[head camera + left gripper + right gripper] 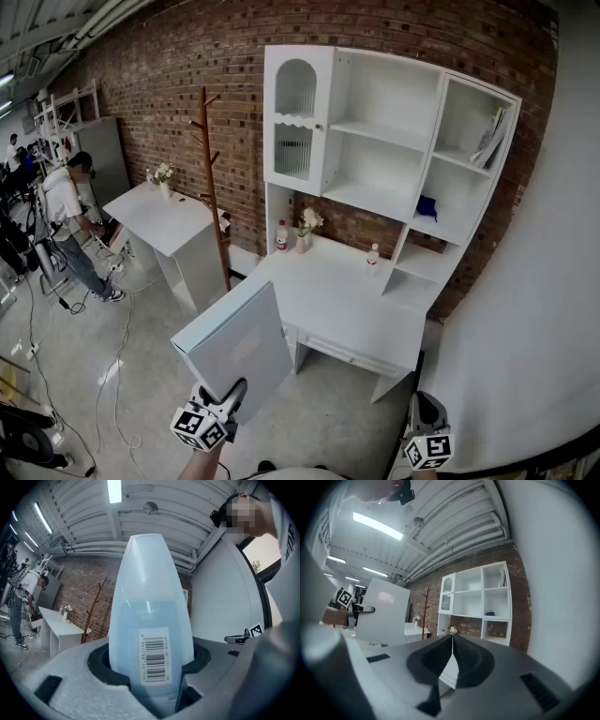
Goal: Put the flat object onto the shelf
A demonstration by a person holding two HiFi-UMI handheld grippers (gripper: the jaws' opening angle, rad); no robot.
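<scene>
Left gripper (228,401) is clamped on the bottom edge of the flat object (239,342) — the pale blue panel sticks up and away from the jaws, with its long axis leaning toward the shelf (380,131), which is well apart across the floor. Right gripper (427,422) is pinched shut on nothing, off to the side — so I'd guess the left hand carries it over.

Your grey left claw (231,394) and right claw (420,401) have black pads and black-and-white square-marker cubes (200,428).
</scene>
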